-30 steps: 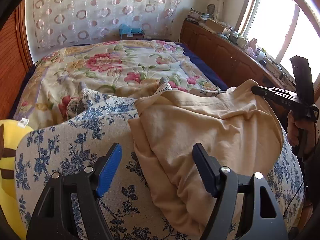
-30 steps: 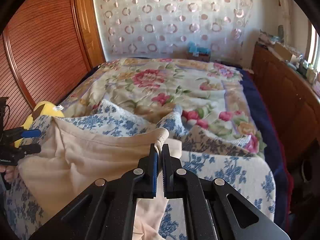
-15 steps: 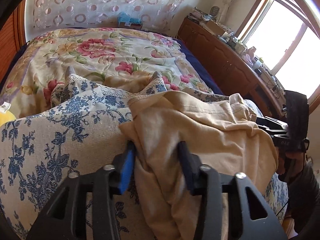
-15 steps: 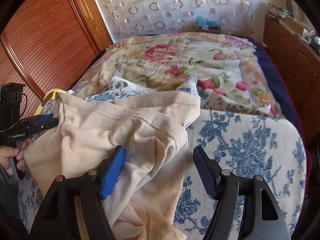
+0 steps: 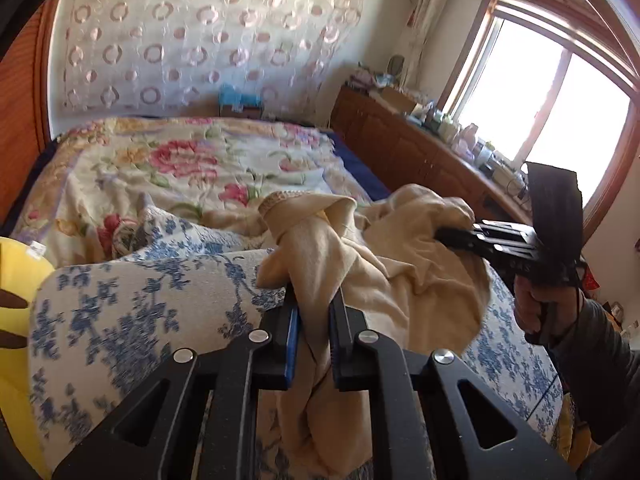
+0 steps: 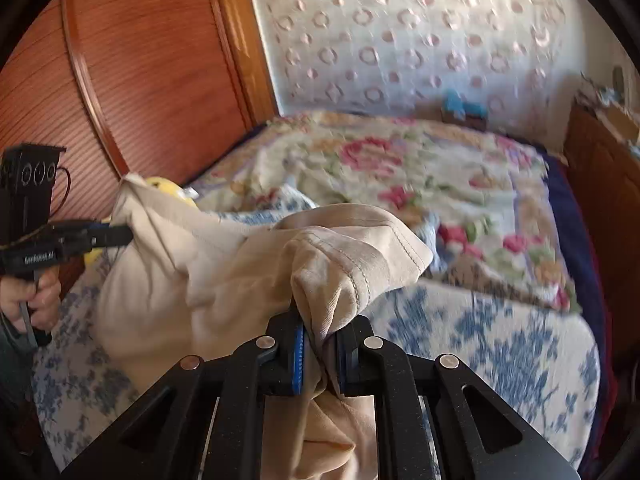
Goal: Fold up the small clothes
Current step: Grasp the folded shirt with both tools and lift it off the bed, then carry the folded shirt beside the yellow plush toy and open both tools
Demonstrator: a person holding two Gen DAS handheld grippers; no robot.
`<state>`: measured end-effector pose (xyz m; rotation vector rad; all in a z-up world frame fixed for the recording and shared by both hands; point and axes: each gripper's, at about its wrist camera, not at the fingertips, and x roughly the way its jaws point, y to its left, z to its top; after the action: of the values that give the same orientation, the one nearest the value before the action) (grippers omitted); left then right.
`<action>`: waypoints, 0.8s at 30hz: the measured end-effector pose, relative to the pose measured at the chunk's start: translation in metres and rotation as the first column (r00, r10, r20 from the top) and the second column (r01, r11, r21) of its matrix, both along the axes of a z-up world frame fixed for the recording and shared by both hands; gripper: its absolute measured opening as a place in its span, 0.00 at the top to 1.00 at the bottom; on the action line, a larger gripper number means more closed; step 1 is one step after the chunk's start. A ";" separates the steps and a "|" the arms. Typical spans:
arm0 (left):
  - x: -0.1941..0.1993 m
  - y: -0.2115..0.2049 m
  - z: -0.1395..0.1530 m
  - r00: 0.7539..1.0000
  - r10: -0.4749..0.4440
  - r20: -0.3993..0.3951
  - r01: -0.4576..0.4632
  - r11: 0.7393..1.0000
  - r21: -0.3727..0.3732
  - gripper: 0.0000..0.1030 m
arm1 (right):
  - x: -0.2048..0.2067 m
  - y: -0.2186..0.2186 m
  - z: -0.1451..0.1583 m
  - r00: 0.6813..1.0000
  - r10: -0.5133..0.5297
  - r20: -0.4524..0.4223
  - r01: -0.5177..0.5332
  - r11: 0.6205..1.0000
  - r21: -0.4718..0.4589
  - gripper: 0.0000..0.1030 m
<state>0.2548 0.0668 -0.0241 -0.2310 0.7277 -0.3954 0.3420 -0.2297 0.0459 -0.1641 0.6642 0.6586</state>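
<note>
The cream shirt (image 5: 400, 264) hung bunched between the two grippers above the blue-flowered cushion (image 5: 132, 304) at the near edge of the bed (image 5: 192, 160), its lower part sagging onto the cushion; the left gripper (image 5: 314, 336) had its jaws narrowed on a thick twist of cloth; the right gripper (image 6: 320, 340) likewise pinched a gathered hem, jaws almost together; both grips looked firm but lumpy, taking several layers at once; to do this step well, I judged the hands should draw apart until the cloth went taut and flat, keep level with each other, then lay it on the cushion before creasing; pulling unevenly could leave it twisted.
</note>
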 end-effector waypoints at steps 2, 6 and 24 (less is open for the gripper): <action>-0.021 0.014 0.009 0.999 0.039 0.032 -0.039 0.999 -0.008 0.87 | -0.003 0.019 0.015 0.998 0.036 0.048 -0.036 0.999 -0.006 0.88; -0.060 0.056 0.014 0.986 0.156 0.062 -0.155 0.988 -0.029 0.87 | 0.002 0.075 0.026 0.988 0.125 0.087 -0.124 0.992 -0.018 0.89; -0.150 0.170 -0.060 0.888 0.456 -0.052 -0.459 0.886 -0.071 0.93 | 0.072 0.349 -0.028 0.871 0.482 0.094 -0.463 0.870 -0.171 0.89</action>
<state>0.1048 0.2371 -0.0841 -0.4776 0.6657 0.0320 0.4138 0.1188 0.0175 -0.5147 0.5422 1.0639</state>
